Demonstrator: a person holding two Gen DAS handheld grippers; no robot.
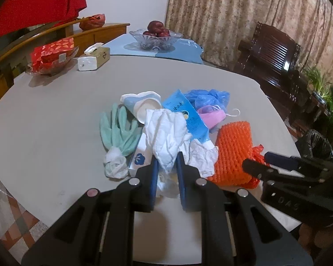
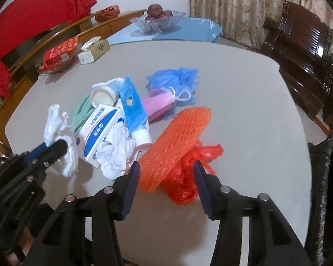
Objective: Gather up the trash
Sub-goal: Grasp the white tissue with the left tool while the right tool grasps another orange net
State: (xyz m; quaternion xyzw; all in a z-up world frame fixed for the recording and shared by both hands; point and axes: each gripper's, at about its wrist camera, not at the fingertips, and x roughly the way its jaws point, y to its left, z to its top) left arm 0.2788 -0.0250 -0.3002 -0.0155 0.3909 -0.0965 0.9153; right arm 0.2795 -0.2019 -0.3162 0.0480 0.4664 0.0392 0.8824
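Trash is heaped at the centre of the pale grey round table (image 1: 55,115) in the left wrist view: a crumpled white tissue (image 1: 166,133), a mint-green rubber glove (image 1: 117,128), a tipped white paper cup (image 1: 147,108), a flat blue printed packet (image 1: 186,115), a pink face mask (image 1: 211,116), a crumpled blue plastic bag (image 1: 208,97) and an orange foam net sleeve (image 1: 233,153). At lower centre, the left gripper (image 1: 167,161) is closed on the tissue's near end, apparently so that it can be lifted clear of the heap. A black-lined bin (image 1: 317,144) is seen at the right edge, probably as the destination.

In the right wrist view, the tissue (image 2: 60,133) is seen at the left, raised in the left gripper (image 2: 55,148). A white and blue cardboard box (image 2: 100,128) lies at centre left. At lower centre, the right gripper (image 2: 166,175) is held with its jaws wide apart, set around the sleeve's near edge and a crumpled red plastic bag (image 2: 184,177), seemingly for taking both together. Nothing is yet clamped there.
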